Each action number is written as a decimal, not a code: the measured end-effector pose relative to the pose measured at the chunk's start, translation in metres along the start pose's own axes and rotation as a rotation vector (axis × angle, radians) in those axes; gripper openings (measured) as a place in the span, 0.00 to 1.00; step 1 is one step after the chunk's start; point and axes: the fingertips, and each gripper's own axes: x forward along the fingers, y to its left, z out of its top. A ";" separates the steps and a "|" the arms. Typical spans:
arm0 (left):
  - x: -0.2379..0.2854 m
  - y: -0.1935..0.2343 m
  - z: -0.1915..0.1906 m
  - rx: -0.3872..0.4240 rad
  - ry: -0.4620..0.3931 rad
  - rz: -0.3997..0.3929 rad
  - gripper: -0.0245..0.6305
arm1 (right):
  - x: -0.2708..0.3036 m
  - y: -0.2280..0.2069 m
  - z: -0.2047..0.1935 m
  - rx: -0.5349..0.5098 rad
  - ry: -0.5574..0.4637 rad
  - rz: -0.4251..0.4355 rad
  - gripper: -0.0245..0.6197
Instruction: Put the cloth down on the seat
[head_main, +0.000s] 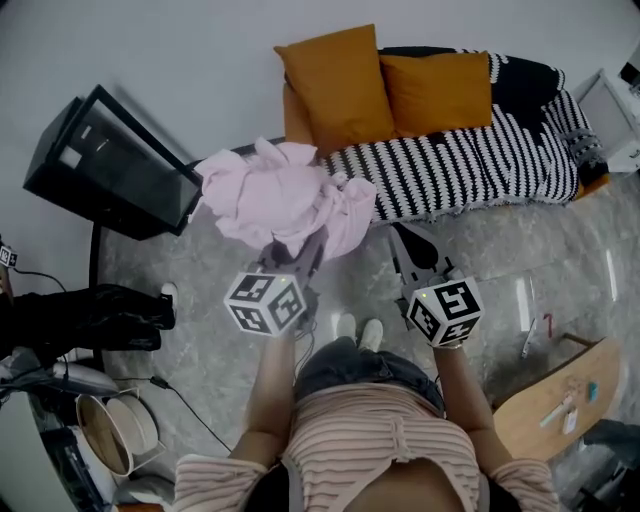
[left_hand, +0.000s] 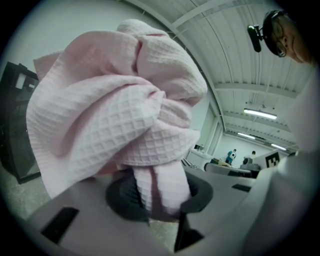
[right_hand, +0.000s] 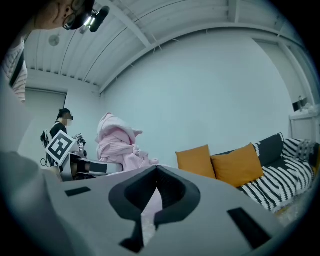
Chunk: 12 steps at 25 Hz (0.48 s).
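Pink waffle cloth (head_main: 285, 195) is bunching mid-frame, pinched in my left hand-held gripper (head_main: 308, 248); my right hand-held gripper (head_main: 405, 248) is hanging closed, empty. Orange cushions (head_main: 340, 85) are crowding the striped seat (head_main: 470, 160), upper right.

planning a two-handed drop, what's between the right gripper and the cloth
Nothing: the head view shows only bare floor between the right gripper and the pink cloth that the left gripper holds.

Waffle-textured matt cloth (left_hand: 115, 115), glossy stone-look floor (head_main: 480, 270)
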 end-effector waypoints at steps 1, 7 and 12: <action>0.000 0.001 0.000 -0.009 -0.002 0.005 0.21 | -0.001 -0.002 -0.001 0.009 -0.001 0.003 0.05; 0.003 0.004 0.009 -0.036 -0.029 0.027 0.21 | -0.004 -0.018 0.003 0.031 -0.006 0.006 0.05; 0.007 0.003 0.016 -0.024 -0.051 0.041 0.21 | -0.008 -0.022 0.002 0.023 -0.006 0.016 0.05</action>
